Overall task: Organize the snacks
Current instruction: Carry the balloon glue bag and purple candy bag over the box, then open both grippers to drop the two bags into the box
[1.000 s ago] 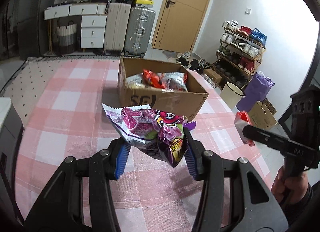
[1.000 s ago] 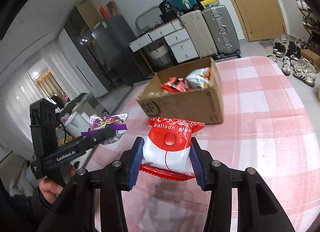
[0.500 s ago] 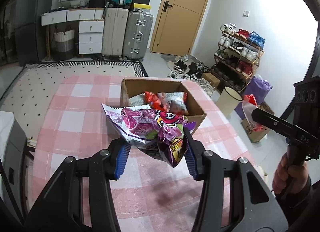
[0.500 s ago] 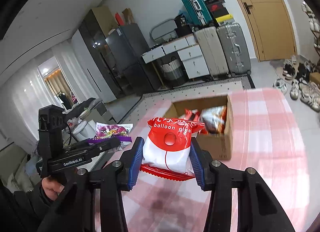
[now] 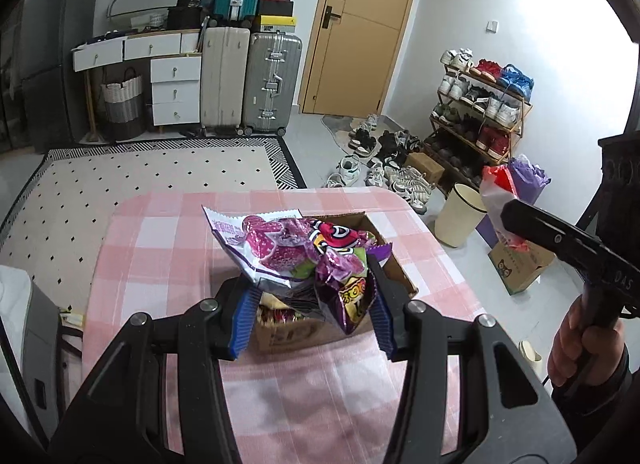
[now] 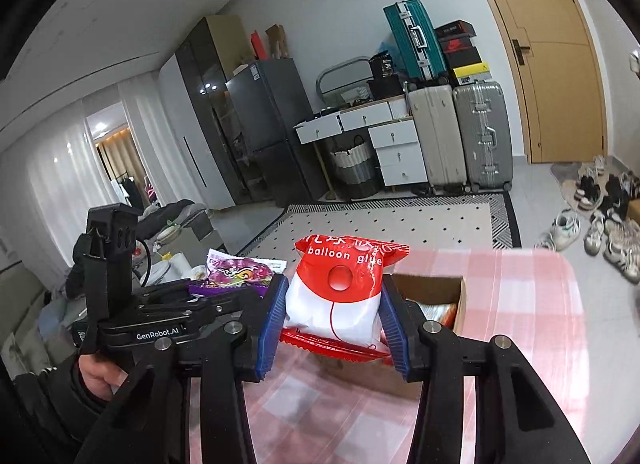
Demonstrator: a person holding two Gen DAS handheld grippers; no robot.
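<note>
1. Table with pink-and-white checked cloth [image 5: 152, 248]: work surface. It carries only the box.
2. Open brown cardboard box [image 5: 394, 264]: collection bin for the snacks. It sits mid-table directly below both tongs and already holds packets.
3. Left tongs [image 5: 310, 296]: pinching a crinkled bundle of purple and pink foil snack packets [image 5: 288, 252], held above the box mouth, probably for a straight drop.
4. Right tongs [image 6: 334, 318]: clamped on a white-and-red "balloon glue" pouch [image 6: 344, 288], gripped by its sides so it stays upright, just over the near box edge [image 6: 428, 284].
5. Judgement: both loads are staged for release into the box.
</note>
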